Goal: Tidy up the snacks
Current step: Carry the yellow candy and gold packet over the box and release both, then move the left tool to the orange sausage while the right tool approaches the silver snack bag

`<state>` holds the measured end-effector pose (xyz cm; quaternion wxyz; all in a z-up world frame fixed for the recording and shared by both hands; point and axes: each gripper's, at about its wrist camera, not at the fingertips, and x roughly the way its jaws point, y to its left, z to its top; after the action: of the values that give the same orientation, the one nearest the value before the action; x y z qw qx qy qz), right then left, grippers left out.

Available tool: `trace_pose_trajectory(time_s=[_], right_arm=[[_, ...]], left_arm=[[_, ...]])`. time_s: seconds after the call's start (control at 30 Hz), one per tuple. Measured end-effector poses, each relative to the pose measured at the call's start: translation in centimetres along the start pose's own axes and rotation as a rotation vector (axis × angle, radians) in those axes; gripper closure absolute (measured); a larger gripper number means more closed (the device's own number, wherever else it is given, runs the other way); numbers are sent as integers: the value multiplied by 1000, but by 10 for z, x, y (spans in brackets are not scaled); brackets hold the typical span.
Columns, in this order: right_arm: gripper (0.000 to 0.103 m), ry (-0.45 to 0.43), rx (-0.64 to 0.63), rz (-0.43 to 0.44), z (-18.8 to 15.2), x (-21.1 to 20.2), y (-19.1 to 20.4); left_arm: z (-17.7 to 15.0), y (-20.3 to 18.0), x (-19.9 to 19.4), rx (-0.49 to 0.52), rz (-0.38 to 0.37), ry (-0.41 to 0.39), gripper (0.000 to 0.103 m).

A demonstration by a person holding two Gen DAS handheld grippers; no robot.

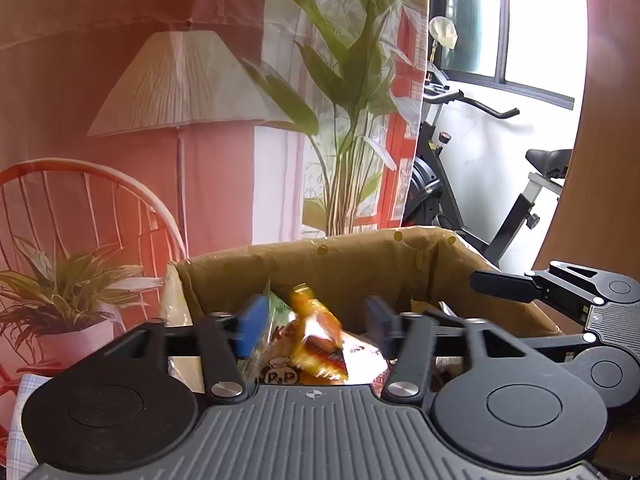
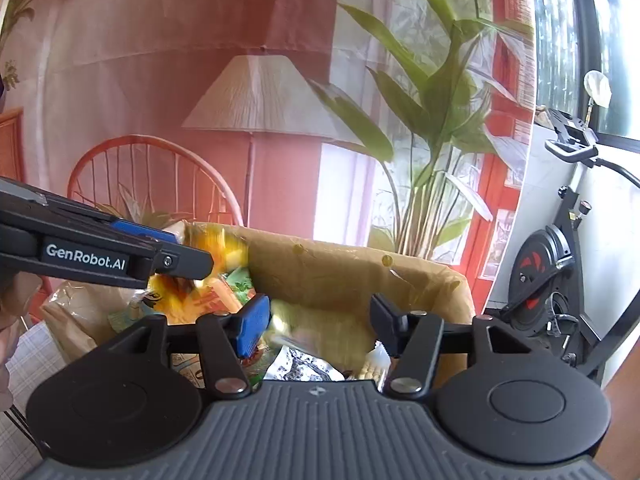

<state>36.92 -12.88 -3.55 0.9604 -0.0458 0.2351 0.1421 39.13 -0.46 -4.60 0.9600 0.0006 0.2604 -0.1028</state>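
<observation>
Both grippers hung over the cardboard box: your left gripper was spread, the orange snack packet blurred between its fingers toward twelve o'clock, seemingly dropping in; your right gripper gaped empty.

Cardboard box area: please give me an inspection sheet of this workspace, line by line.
Surface: a checked cloth shows beside the cardboard box; the rest is hidden.
Job's things: a blurred orange snack packet is over the box, a green packet is beside it, and a silver foil packet is inside.
Clutter: nothing seen.
Grippers: the left claw is open, with the orange packet between its fingers but not pinched; the right claw is open and empty, above the box.
Cables: nothing seen.
Surroundings: a printed backdrop with lamp, chair and plants; an exercise bike; a window.
</observation>
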Motion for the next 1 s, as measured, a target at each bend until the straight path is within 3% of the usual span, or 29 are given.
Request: trace_pose_trajectory(time_s=[0.07, 0.33, 0.43, 0.6, 0.8, 1.0], right_arm=[[36, -8, 8, 5, -1, -4, -1], [35, -83, 66, 67, -18, -54, 5], [35, -105, 91, 79, -32, -79, 8], [35, -132, 133, 77, -65, -111, 15], [35, -66, 153, 78, -103, -117, 25], [31, 69, 199, 116, -142, -92, 36]], left_arm=[[0, 2, -8, 8, 0, -22, 31], [-5, 21, -58, 9, -17, -43, 28], [-18, 35, -84, -35, -33, -61, 19], [-52, 56, -113, -101, -74, -64, 15], [-97, 71, -116, -134, -57, 1, 13], [-144, 78, -85, -146, -6, 139, 13]])
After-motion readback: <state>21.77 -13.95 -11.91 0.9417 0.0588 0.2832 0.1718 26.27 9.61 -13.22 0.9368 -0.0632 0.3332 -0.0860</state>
